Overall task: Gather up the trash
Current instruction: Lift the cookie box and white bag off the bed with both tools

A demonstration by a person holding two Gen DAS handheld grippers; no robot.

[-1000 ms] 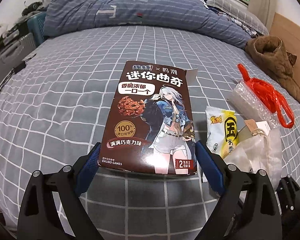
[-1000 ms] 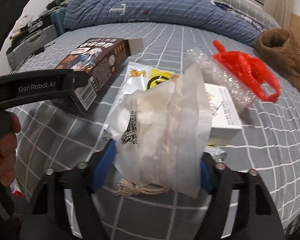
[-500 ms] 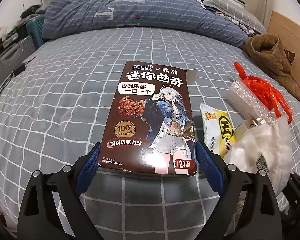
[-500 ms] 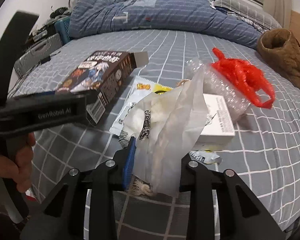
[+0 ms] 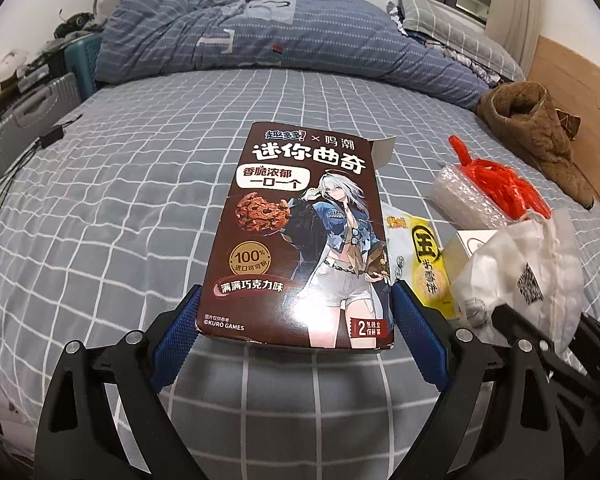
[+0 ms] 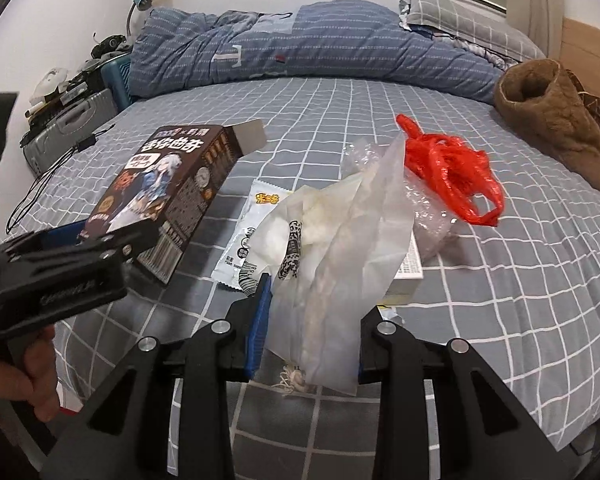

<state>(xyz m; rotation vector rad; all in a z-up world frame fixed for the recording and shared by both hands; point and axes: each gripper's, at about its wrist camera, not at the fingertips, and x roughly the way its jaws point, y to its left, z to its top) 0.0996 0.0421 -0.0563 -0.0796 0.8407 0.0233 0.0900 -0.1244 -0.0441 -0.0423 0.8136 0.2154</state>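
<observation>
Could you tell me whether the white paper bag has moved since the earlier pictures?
Yes. The white paper bag, pinched in the right gripper, has lifted off the bed, now overlapping the red plastic bag.

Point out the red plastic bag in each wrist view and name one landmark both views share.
Left wrist: the red plastic bag lies right of centre, on the bubble wrap, beyond the white bag.
Right wrist: the red plastic bag lies right of centre, above and behind the white bag held in the right gripper.
Shared landmark: the brown cookie box.
</observation>
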